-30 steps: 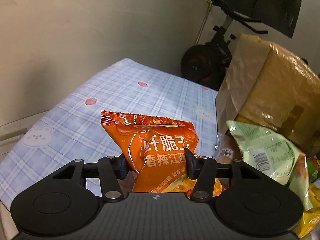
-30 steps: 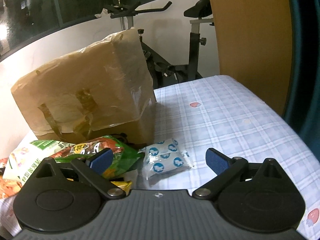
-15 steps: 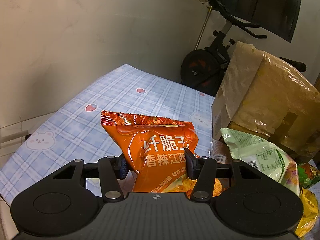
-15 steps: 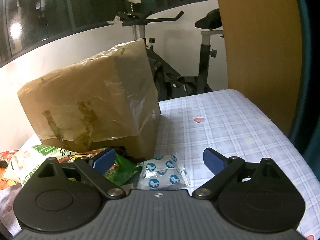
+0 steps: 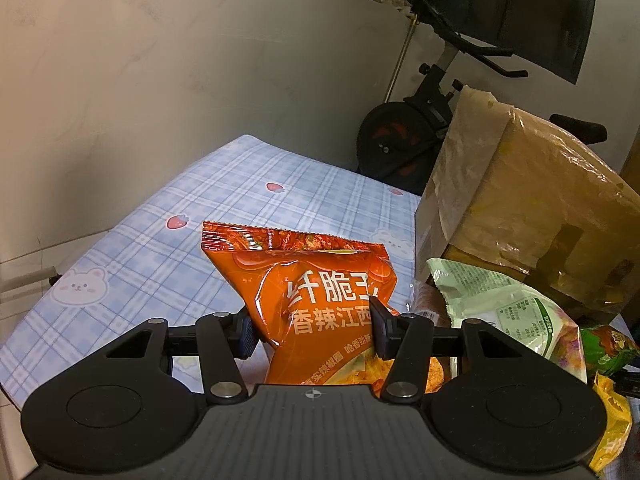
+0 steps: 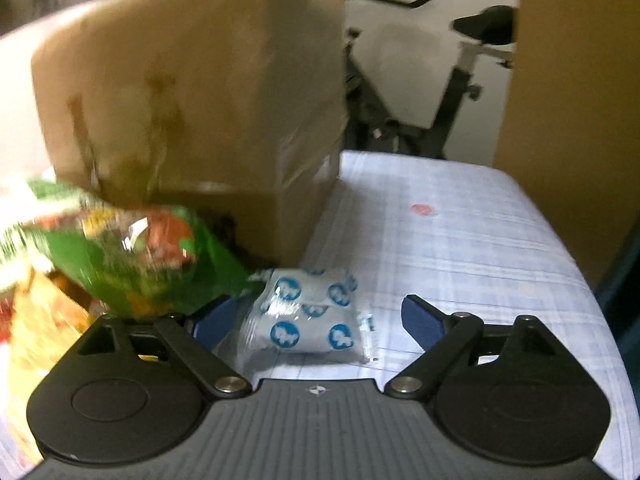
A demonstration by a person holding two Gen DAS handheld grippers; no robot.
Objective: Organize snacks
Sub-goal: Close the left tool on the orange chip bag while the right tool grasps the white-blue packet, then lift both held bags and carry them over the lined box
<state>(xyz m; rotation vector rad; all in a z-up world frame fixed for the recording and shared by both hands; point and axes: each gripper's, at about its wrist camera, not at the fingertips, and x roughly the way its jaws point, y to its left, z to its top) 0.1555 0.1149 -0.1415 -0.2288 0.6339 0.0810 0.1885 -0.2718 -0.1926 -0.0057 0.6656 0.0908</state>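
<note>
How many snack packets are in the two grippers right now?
1. The orange foil chip bag is clamped upright in the left gripper. The right gripper, jaws just closing, straddles the clear blue-dotted packet without pressing it yet.

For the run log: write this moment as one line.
left gripper: shut on orange snack bag | right gripper: open, jaws closing around white packet with blue dots | cardboard box behind
</note>
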